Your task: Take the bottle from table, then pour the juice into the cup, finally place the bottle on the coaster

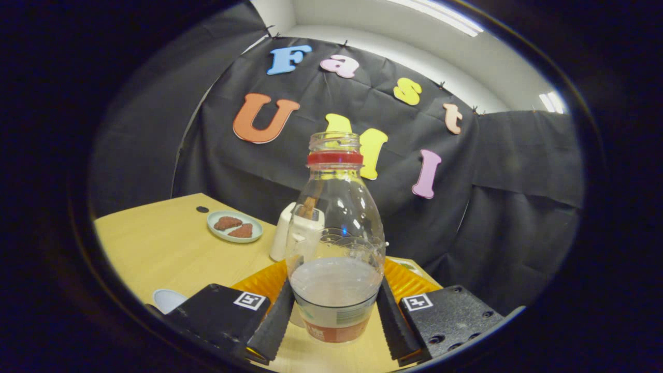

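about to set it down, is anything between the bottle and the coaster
Nothing visible does. The tongs are shut on the bottle, and the orange coaster lies directly behind and beneath it. The white container stands farther back.

The clear bottle [335,243] stands upright with no cap and a red ring around its neck. A little cloudy juice [335,284] sits low inside it. The white cup [168,300] is off to the left on the tabletop, and the orange coaster [409,282] lies just behind the bottle.

bottle [335,243] label print blurred, unreadable
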Action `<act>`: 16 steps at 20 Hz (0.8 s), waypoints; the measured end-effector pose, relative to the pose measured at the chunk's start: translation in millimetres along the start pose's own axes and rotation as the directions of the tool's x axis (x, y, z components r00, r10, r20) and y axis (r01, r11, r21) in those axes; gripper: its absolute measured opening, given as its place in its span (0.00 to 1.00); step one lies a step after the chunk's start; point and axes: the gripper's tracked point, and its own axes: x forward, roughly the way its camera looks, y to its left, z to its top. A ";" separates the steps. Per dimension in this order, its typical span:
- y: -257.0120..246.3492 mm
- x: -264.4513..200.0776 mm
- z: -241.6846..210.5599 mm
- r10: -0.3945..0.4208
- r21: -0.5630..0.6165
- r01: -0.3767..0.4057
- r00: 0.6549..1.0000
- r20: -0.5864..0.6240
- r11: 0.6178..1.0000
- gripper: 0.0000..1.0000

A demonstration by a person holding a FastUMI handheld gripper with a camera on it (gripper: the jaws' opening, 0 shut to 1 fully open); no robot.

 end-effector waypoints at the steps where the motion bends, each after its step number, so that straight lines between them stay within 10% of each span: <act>1: -0.3 5.5 -4.0 -0.001 0.032 0.001 1.000 0.005 0.999 0.81; 16: 17.7 118.1 -79.8 0.047 0.222 -0.034 0.997 -0.055 0.974 0.82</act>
